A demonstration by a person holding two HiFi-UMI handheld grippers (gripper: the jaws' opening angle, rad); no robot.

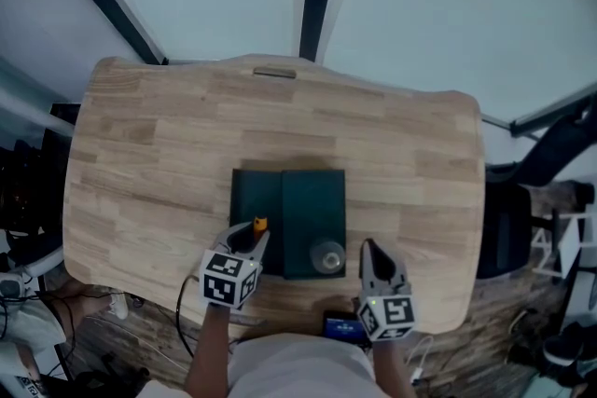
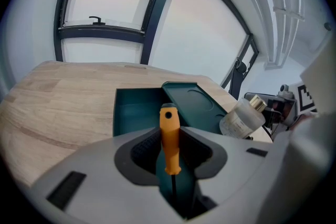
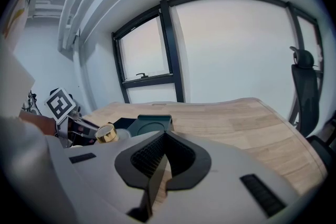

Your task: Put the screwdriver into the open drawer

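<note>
Left gripper view: the left claw [image 2: 170,132] is clenched on the orange-handled screwdriver [image 2: 169,152], near the open drawer [image 2: 134,113]; the right claw [image 3: 164,136] is closed, empty.

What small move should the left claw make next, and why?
Probably ease the left claw forward and lower over the open drawer. It is shut on the screwdriver, and the drawer lies directly ahead of it.
</note>
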